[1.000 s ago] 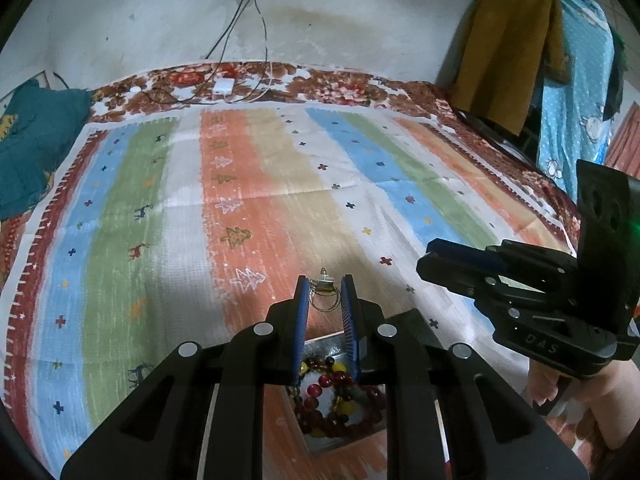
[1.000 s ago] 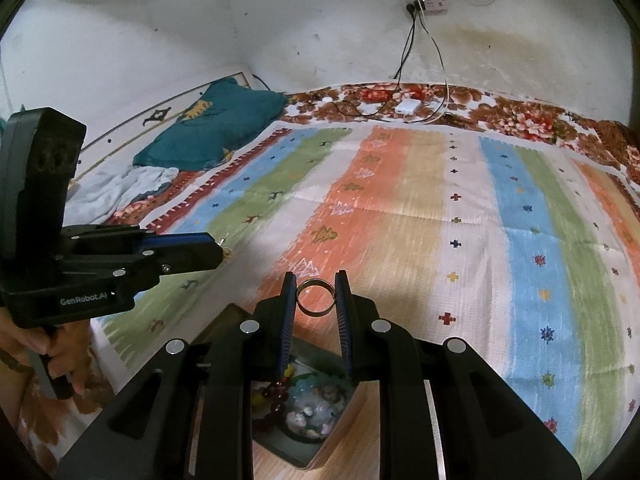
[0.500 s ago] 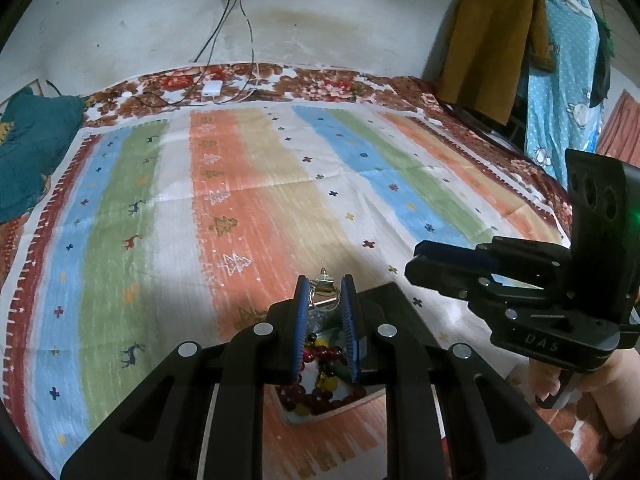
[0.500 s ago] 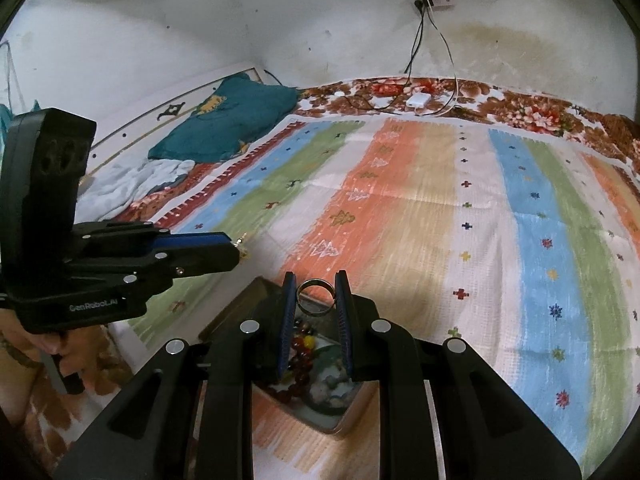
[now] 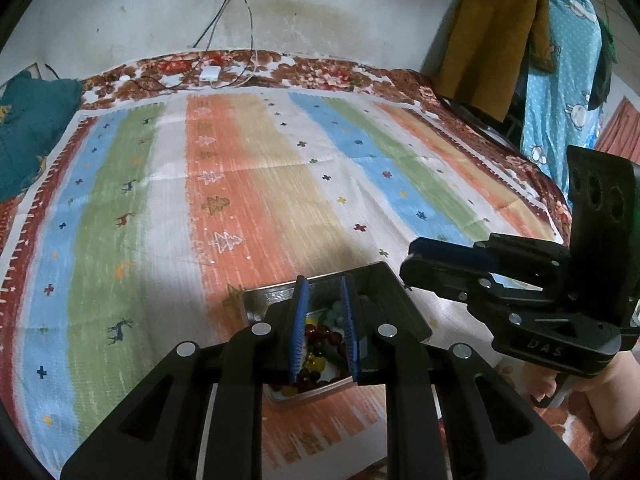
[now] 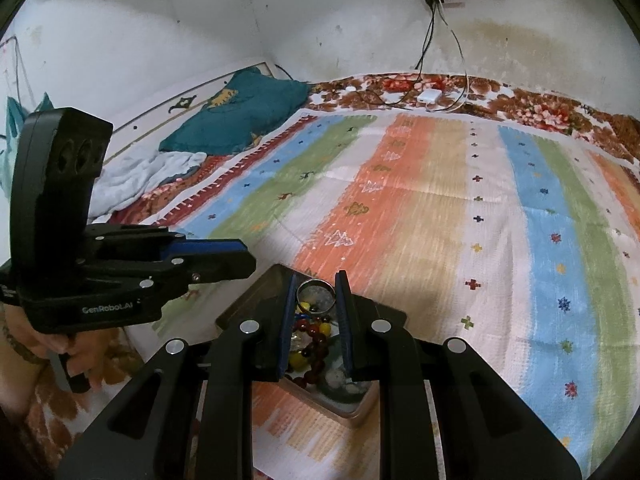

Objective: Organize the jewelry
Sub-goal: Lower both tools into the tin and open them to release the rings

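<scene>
A metal tin (image 5: 260, 300) holding red and yellow bead bracelets (image 5: 316, 340) sits on the striped bedspread, right under both grippers. It also shows in the right wrist view (image 6: 352, 410). My left gripper (image 5: 322, 286) hangs over the tin with its blue pads slightly apart and nothing between them. My right gripper (image 6: 315, 280) is shut on a silver ring (image 6: 316, 294) and holds it just above the tin. Each gripper shows in the other's view: the right one (image 5: 416, 258) and the left one (image 6: 246, 256).
The striped bedspread (image 5: 260, 200) covers the bed ahead. A teal pillow (image 6: 240, 120) and a white cloth (image 6: 152, 172) lie at the left. A white charger with cables (image 5: 210, 74) lies at the far edge by the wall. Clothes (image 5: 520, 40) hang at the right.
The small gold trinket held by my left gripper is gone from its pads, which have opened a little. Both grippers have moved over the tin. The right still holds the ring.
</scene>
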